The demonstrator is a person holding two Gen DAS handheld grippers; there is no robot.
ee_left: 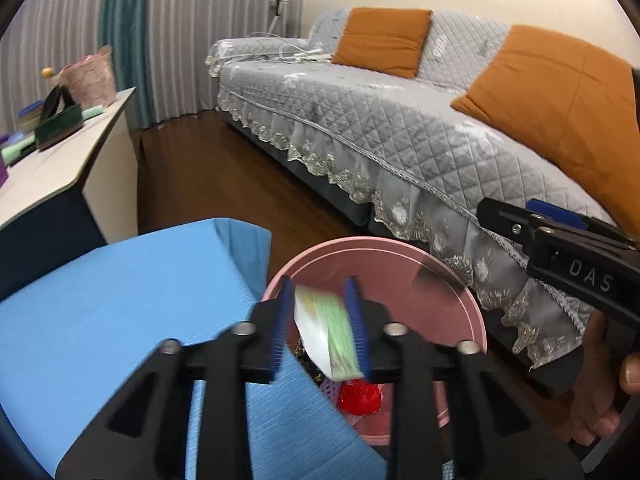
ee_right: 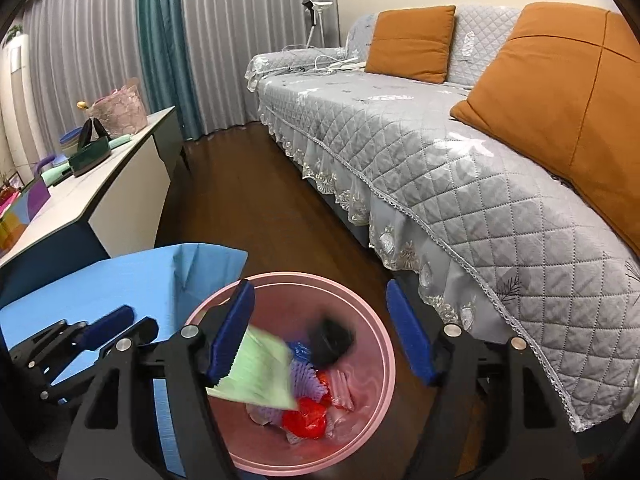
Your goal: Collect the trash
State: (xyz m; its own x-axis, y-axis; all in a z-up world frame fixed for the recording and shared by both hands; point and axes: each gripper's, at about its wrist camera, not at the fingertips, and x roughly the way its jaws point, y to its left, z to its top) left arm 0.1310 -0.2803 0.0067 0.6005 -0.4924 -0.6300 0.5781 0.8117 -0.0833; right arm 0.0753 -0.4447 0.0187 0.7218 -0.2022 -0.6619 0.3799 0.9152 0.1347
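A pink trash bin (ee_left: pixel 460 292) stands on the floor between the blue-covered table and the sofa; it also shows in the right wrist view (ee_right: pixel 372 320). My left gripper (ee_left: pixel 320 328) is over the bin with its fingers apart; a green and white wrapper (ee_left: pixel 326 332) lies between them, blurred, and I cannot tell if it is gripped. The same wrapper (ee_right: pixel 260 376) shows over the bin in the right wrist view. My right gripper (ee_right: pixel 320 332) is open and empty above the bin; it also shows at the right of the left wrist view (ee_left: pixel 520 220). Red, purple and black trash (ee_right: pixel 308 416) lies in the bin.
A table with a blue cloth (ee_left: pixel 100 300) is left of the bin. A grey quilted sofa (ee_right: pixel 440 152) with orange cushions (ee_right: pixel 412 44) runs along the right. A white sideboard (ee_right: pixel 120 184) with bags and items stands at the left. Dark wood floor (ee_right: pixel 248 192) lies between.
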